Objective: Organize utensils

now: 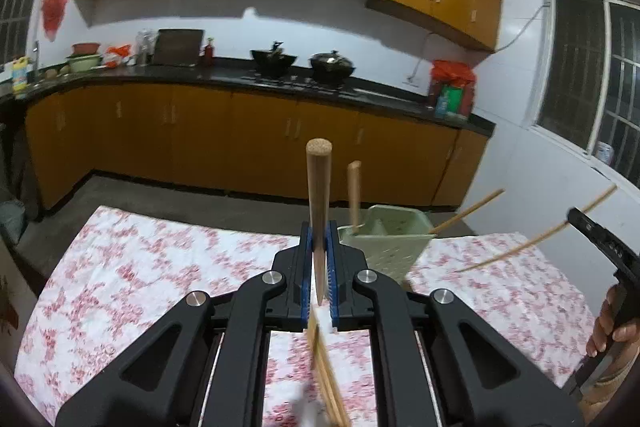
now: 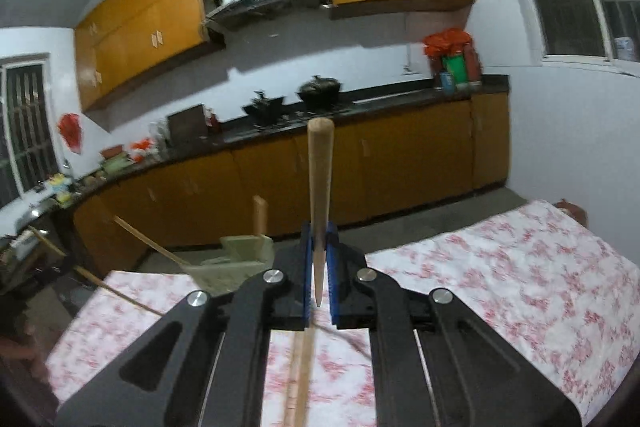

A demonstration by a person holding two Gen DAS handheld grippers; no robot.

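Left gripper (image 1: 319, 267): blue pads pressed together on chopsticks (image 1: 319, 203), which point forward and up out of the jaws, their round butt end topmost. Their thin ends trail back under the gripper, blurred.

Right gripper (image 2: 319, 267): pads likewise clamped on a second set of chopsticks (image 2: 319, 195), which also stick forward and up from between the jaws. How many sticks each gripper pinches cannot be told.

Holder (image 1: 385, 243): pale green, perforated, ahead and just right of the left gripper, on the far edge of the table; in the right wrist view it lies ahead and to the left (image 2: 236, 263), partly hidden behind the gripper body.

Handle (image 1: 353, 193): wooden, upright in the holder's left compartment; the tool it belongs to cannot be made out.

Thin stick (image 1: 466, 211): leaning out of the holder's right side, away from the left gripper.

Second thin stick (image 1: 536, 239): slanting across the space right of the holder; where it rests cannot be told.

Tablecloth (image 1: 140, 267): white with red flowers, below both grippers.

Hand (image 1: 610, 331): at the far right of the left gripper, around a black grip.

Counter (image 1: 248, 77): dark, well beyond the table, with two black pots (image 1: 274, 58) on it.
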